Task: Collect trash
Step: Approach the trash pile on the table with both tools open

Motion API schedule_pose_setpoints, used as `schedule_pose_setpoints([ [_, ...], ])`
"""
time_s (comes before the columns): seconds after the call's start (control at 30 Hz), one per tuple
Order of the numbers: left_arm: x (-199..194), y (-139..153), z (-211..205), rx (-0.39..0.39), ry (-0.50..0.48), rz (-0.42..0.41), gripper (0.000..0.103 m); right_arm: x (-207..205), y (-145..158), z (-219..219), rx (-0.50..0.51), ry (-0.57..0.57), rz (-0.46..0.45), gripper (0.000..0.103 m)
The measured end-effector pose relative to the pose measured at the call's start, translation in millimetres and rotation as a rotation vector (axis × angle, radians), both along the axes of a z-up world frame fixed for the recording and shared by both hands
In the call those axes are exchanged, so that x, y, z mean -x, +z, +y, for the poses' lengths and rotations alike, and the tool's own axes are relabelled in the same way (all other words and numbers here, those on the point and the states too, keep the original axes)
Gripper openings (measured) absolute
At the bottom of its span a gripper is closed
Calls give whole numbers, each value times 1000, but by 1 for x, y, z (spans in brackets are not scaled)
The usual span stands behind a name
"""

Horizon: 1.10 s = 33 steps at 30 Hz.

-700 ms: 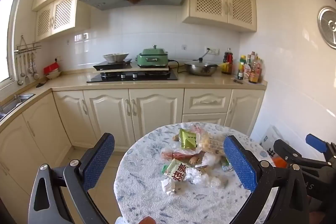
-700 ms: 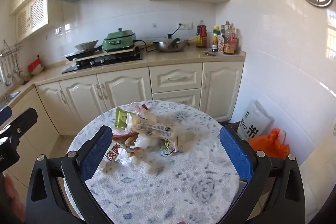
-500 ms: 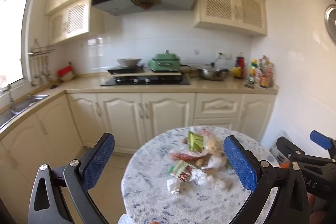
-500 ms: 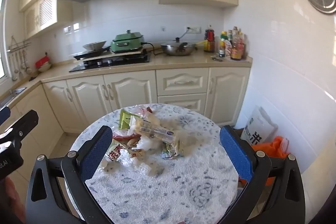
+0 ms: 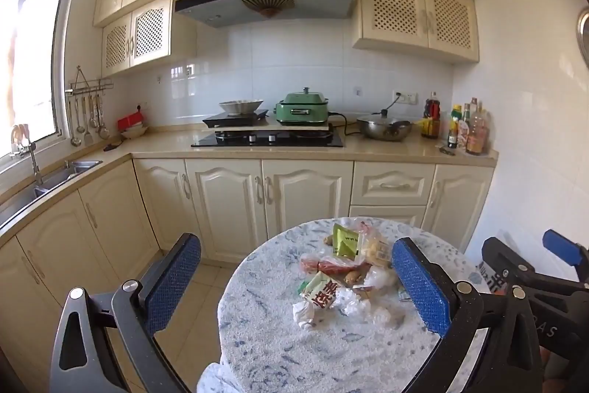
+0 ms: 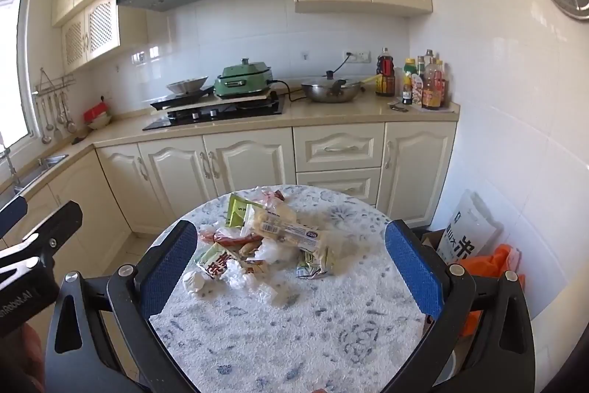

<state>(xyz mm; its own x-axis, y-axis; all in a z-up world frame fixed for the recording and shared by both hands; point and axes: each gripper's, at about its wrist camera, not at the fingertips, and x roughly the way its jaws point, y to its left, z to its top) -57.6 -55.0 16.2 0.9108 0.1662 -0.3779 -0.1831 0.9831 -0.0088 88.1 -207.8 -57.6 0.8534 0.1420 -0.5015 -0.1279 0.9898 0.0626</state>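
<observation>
A pile of trash [image 5: 342, 267] lies on a round marbled table [image 5: 279, 348]: a green packet [image 5: 345, 240], a red wrapper [image 5: 331, 263], a printed packet [image 5: 320, 293], crumpled white tissues [image 5: 305, 313]. In the right wrist view the pile [image 6: 265, 242] includes a clear food pack [image 6: 287, 229]. My left gripper [image 5: 294, 286] is open and empty, held above the table's near left side. My right gripper [image 6: 291, 273] is open and empty, above the table's near edge, pile ahead between its fingers. The right gripper also shows in the left wrist view [image 5: 530, 267].
Cream kitchen cabinets [image 5: 265, 194] and a counter with a stove [image 5: 268, 137], green cooker [image 5: 303, 107], wok [image 6: 331, 89] and bottles [image 6: 427, 83] stand behind the table. A sink [image 5: 55, 175] is at left. A white bag [image 6: 467, 231] and an orange bag [image 6: 493, 260] sit on the floor at right.
Both grippers have tilted up and drawn back a little, so the table and pile sit lower in view. Both stay open and empty.
</observation>
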Motion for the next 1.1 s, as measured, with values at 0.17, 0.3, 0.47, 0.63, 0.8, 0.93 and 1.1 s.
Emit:
schedule_pose_setpoints([
  [0.17, 2, -1, 3, 7, -21, -1, 102, 6, 0, 2, 8, -13, 3, 103],
  [0.3, 1, -5, 8, 20, -25, -6, 102, 6, -2, 1, 10, -17, 11, 103],
  [0.47, -7, -9, 8, 20, -31, -3, 102, 2, -5, 2, 17, -24, 9, 103],
  [0.63, -18, -10, 11, 14, -34, 8, 102, -8, -6, 4, 22, -13, 16, 103],
  [0.8, -31, -14, 14, 10, -29, 24, 102, -21, -13, 9, 27, 14, 29, 103],
  [0.93, -49, -22, 19, 23, -30, 59, 102, -35, -23, 19, 57, 43, 50, 103],
  [1.1, -80, -38, 26, 38, -36, 132, 102, -58, -47, 30, 89, 68, 99, 103],
])
